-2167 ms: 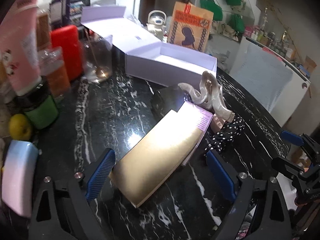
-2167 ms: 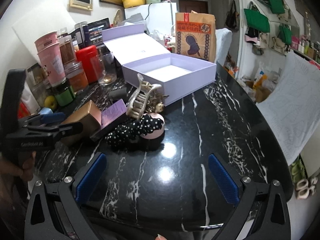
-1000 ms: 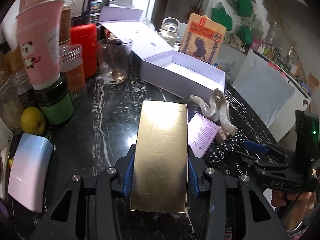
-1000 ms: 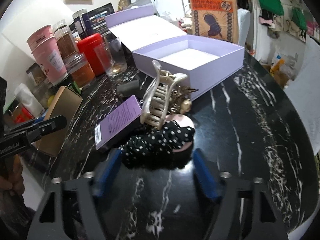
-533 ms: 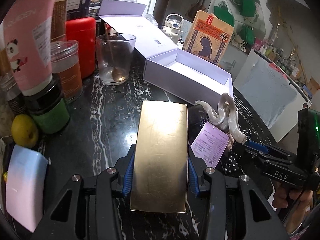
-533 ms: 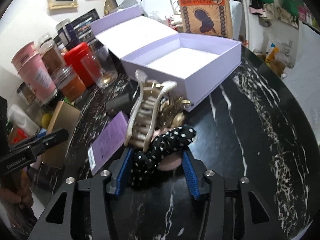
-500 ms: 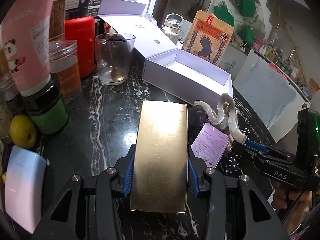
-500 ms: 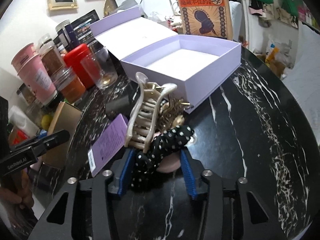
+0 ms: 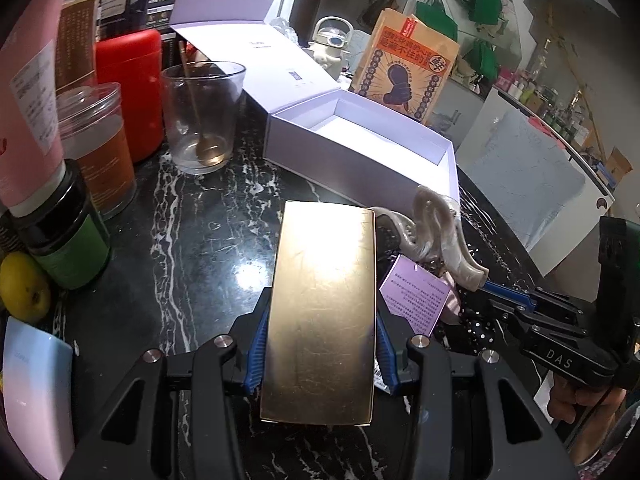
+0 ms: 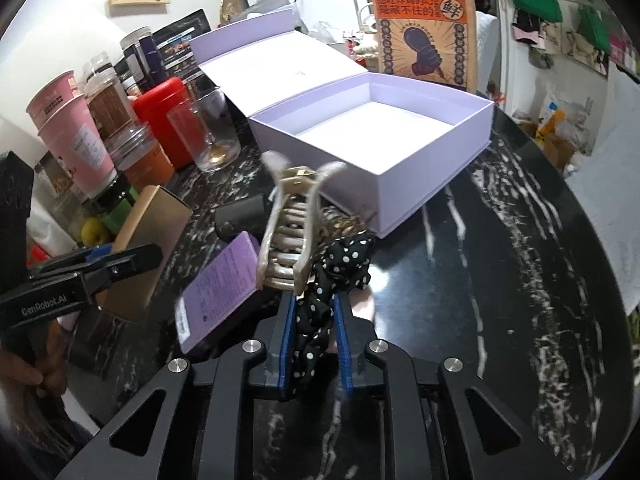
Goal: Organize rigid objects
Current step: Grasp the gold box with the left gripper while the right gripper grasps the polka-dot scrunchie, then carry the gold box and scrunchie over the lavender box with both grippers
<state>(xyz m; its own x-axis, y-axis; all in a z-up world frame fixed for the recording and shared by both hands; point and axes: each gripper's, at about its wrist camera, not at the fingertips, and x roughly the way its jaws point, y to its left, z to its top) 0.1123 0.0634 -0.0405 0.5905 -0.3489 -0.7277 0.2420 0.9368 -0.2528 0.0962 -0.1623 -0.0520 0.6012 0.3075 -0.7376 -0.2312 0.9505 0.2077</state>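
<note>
My left gripper (image 9: pixel 318 344) is shut on a flat gold box (image 9: pixel 324 304) and holds it above the black marble table, pointing toward the open lilac box (image 9: pixel 360 148). My right gripper (image 10: pixel 314 320) is shut on a black polka-dot scrunchie (image 10: pixel 336 276), with a cream claw hair clip (image 10: pixel 288 232) resting on it. A purple card box (image 10: pixel 218 292) lies left of the clip. The lilac box (image 10: pixel 372 144) is empty, just beyond the clip. The gold box (image 10: pixel 148 240) and left gripper (image 10: pixel 100 268) show at the left of the right wrist view.
A glass with a spoon (image 9: pixel 202 116), a red canister (image 9: pixel 128 88), jars and pink cups crowd the table's left side. A printed paper bag (image 9: pixel 404 68) stands behind the lilac box. A small dark block (image 10: pixel 240 216) lies near the clip. The table edge curves at right.
My right gripper closed on the polka-dot scrunchie and lifted it with the claw clip. My left gripper, holding the gold box, moved slightly toward the lilac box.
</note>
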